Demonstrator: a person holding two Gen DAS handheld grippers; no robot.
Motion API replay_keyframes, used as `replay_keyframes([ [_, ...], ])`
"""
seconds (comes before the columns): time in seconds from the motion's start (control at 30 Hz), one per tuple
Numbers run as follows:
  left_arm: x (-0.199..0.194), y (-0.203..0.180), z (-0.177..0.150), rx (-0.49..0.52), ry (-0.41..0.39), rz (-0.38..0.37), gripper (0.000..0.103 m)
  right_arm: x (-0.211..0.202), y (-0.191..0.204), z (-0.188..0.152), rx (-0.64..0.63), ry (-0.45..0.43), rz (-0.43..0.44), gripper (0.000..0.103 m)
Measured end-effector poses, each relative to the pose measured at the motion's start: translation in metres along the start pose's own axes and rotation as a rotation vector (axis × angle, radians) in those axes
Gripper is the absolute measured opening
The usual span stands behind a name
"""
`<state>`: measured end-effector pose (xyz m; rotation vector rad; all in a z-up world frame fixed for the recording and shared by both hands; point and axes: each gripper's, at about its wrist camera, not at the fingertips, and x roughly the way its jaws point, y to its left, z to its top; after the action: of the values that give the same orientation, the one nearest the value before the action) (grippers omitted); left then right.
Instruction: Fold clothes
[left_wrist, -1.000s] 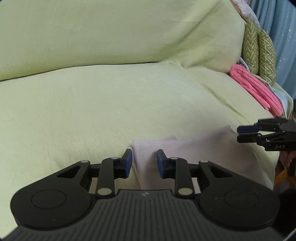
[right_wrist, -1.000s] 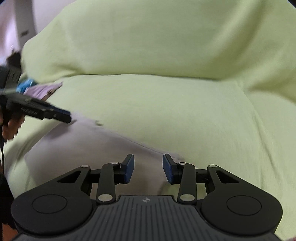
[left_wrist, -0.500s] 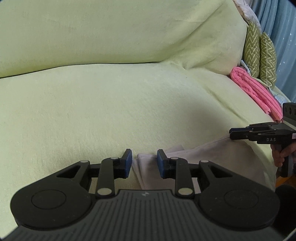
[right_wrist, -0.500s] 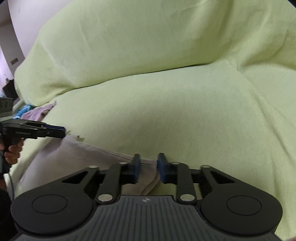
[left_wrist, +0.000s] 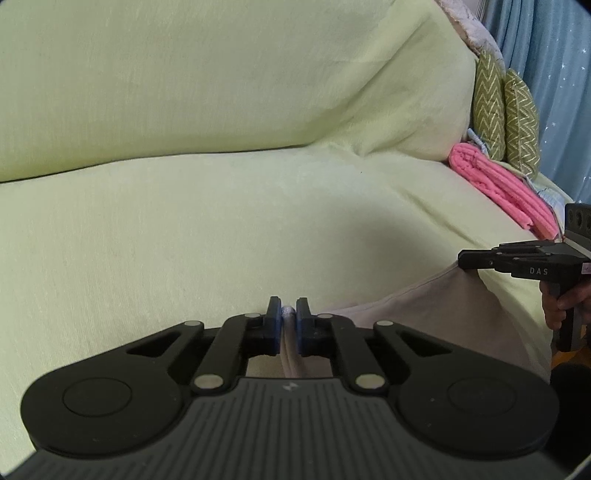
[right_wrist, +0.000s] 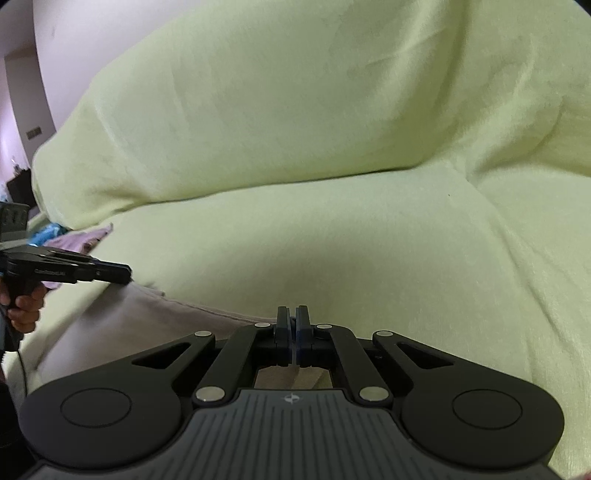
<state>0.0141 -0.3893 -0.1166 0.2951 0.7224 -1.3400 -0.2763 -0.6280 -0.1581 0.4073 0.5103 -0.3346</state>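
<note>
A pale lilac-grey garment (left_wrist: 424, 314) is stretched over the front of the light green sofa seat (left_wrist: 221, 229). My left gripper (left_wrist: 288, 314) is shut on its left corner, with a bit of cloth bunched between the pads. My right gripper (right_wrist: 293, 321) is shut on the garment's other corner (right_wrist: 147, 314). Each gripper shows in the other's view: the right one (left_wrist: 465, 260) at the far right, the left one (right_wrist: 125, 273) at the far left. The cloth hangs taut between them.
A folded pink garment (left_wrist: 498, 184) lies at the sofa's right end beside two green zigzag cushions (left_wrist: 506, 118). A blue curtain (left_wrist: 554, 74) hangs behind. Purple and blue clothes (right_wrist: 74, 238) lie at the sofa's left end. The green backrest (right_wrist: 295, 92) rises behind.
Both grippers have closed on the garment's corners: the right one first, the left one in the last half second. The cloth edge has lifted and pulled taut between them.
</note>
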Motion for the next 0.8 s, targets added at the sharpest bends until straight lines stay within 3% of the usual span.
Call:
replay_keyframes([
  [0.23, 0.001, -0.001, -0.005, 0.03, -0.025, 0.014, 0.005, 0.007, 0.002, -0.003, 0.004, -0.036, -0.037, 0.001],
  [0.37, 0.004, -0.004, -0.007, 0.039, -0.01, 0.015, 0.007, 0.019, 0.002, -0.016, 0.021, 0.017, -0.061, 0.001],
  [0.5, 0.0, 0.004, -0.006, -0.032, 0.006, -0.03, 0.021, 0.022, 0.001, -0.014, 0.025, 0.013, -0.065, 0.002],
  [0.57, 0.001, 0.004, -0.005, -0.04, 0.012, -0.026, 0.019, 0.02, 0.001, -0.014, 0.031, 0.013, -0.062, 0.002],
  [0.63, 0.003, 0.003, -0.006, -0.039, 0.014, -0.017, 0.006, 0.019, 0.001, -0.015, 0.038, 0.012, -0.061, 0.003],
  [0.8, -0.009, -0.002, -0.005, -0.013, -0.052, -0.016, 0.004, 0.012, 0.007, -0.014, 0.014, -0.026, -0.073, 0.001],
])
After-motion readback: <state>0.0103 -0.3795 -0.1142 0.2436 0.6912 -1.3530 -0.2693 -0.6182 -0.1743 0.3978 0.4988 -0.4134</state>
